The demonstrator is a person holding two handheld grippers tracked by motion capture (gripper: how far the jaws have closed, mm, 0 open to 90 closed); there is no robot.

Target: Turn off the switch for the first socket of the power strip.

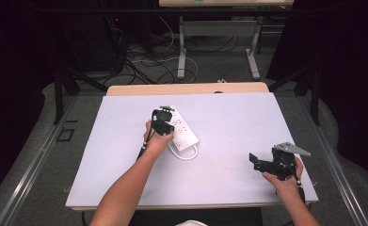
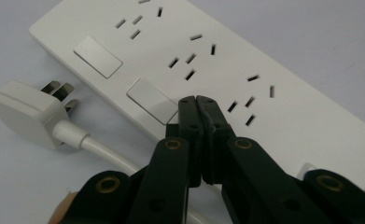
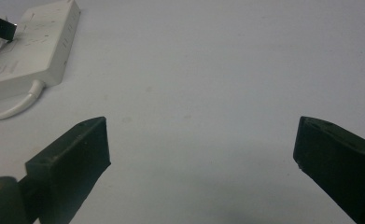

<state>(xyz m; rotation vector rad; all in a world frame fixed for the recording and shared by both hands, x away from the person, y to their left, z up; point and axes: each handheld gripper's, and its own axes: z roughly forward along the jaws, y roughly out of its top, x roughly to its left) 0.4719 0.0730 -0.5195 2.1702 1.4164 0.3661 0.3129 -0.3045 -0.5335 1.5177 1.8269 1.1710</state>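
White power strip (image 1: 182, 127) flat on table, cord coiled beside.

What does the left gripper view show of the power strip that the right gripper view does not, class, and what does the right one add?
The left gripper view alone gives the power strip's top face close up: socket slots, flat rocker switches and the plug lying beside it, with the left gripper shut, tips by a switch. The right gripper view alone gives the strip's side wall from afar and the right gripper open over bare white table. Both share the strip and its white cable.
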